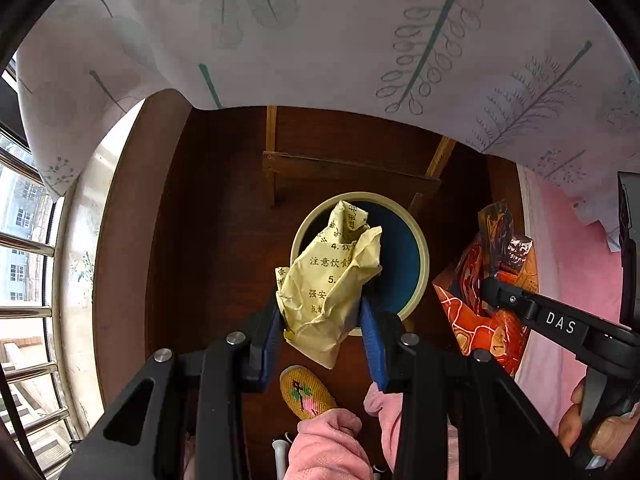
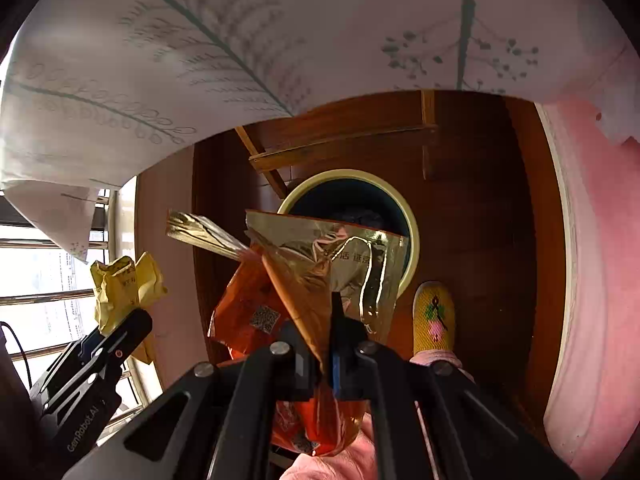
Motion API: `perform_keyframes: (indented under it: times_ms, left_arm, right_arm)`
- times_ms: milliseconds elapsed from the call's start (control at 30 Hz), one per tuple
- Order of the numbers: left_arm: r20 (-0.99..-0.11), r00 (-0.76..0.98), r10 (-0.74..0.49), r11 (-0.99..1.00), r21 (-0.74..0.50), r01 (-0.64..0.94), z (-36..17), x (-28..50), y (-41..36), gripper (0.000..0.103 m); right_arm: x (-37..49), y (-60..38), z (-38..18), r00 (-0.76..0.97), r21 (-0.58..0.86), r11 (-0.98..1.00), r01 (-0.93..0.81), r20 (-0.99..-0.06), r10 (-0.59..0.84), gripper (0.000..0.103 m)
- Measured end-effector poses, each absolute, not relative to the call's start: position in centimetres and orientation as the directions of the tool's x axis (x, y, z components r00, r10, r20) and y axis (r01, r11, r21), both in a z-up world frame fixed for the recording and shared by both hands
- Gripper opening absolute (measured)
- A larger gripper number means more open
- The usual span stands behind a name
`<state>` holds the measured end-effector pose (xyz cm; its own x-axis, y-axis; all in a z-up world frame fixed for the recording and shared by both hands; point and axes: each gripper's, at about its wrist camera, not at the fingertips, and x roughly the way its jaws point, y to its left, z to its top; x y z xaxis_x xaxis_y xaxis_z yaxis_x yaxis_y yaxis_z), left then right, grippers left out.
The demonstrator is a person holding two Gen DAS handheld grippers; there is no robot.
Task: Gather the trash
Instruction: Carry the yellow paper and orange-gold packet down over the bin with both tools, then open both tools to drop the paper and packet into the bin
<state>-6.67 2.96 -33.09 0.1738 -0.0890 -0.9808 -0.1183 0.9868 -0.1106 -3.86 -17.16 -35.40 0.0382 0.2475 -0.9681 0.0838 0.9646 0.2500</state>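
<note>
Left hand-held gripper (image 1: 322, 320) pinching crumpled yellow paper (image 1: 332, 276) between blue pads, directly over round bin (image 1: 416, 240) with cream rim, blue inside; right hand-held gripper (image 2: 326, 344) pressed together on orange-gold foil wrapper (image 2: 320, 264), bin at 12 o'clock behind it; dark wooden floor (image 1: 224, 240) below; yellow slipper (image 2: 434, 320) at 3 o'clock of wrapper; leaf-print cloth (image 1: 320, 40) overhead.

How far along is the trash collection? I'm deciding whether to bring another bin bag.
Done: nothing clearly; the bin looks dark inside, contents unclear. In hand: the left gripper pinches a crumpled yellow paper right over the bin's mouth, and the right gripper is shut on an orange-and-gold snack wrapper beside the bin. Left: release both into the bin. No other trash shows on the wooden floor.
</note>
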Motion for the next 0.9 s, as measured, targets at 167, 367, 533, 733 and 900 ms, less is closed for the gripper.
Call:
perform_keyframes:
  times_ms: [167, 367, 533, 733, 900]
  left_arm:
    - [-0.988, 0.134, -0.080, 0.993, -0.091, -0.078, -38.0, -5.6, 1.0, 0.035]
    - [-0.987, 0.120, -0.105, 0.992, -0.113, -0.062, -42.1, -4.0, -0.4, 0.037]
    - [-0.986, 0.112, -0.126, 0.990, -0.132, -0.047, -43.4, -3.0, -0.8, 0.043]
    - [-0.981, 0.090, -0.172, 0.981, -0.179, -0.072, -44.2, -2.4, 0.3, 0.066]
    - [-0.981, 0.096, -0.169, 0.979, -0.179, -0.100, -44.8, -2.1, 1.4, 0.084]
  right_arm:
    - [-2.7, -18.2, -40.3, 0.033, 0.253, 0.956, 0.145, -0.967, 0.251, 0.005]
    - [-1.1, -19.2, -44.5, 0.031, 0.277, 0.944, 0.180, -0.961, 0.276, 0.005]
    - [0.3, -19.1, -46.6, 0.032, 0.308, 0.930, 0.202, -0.951, 0.308, 0.009]
    - [1.1, -18.6, -47.7, 0.020, 0.335, 0.923, 0.187, -0.941, 0.338, 0.038]
    - [1.3, -17.9, -48.2, 0.006, 0.334, 0.924, 0.186, -0.941, 0.339, 0.046]
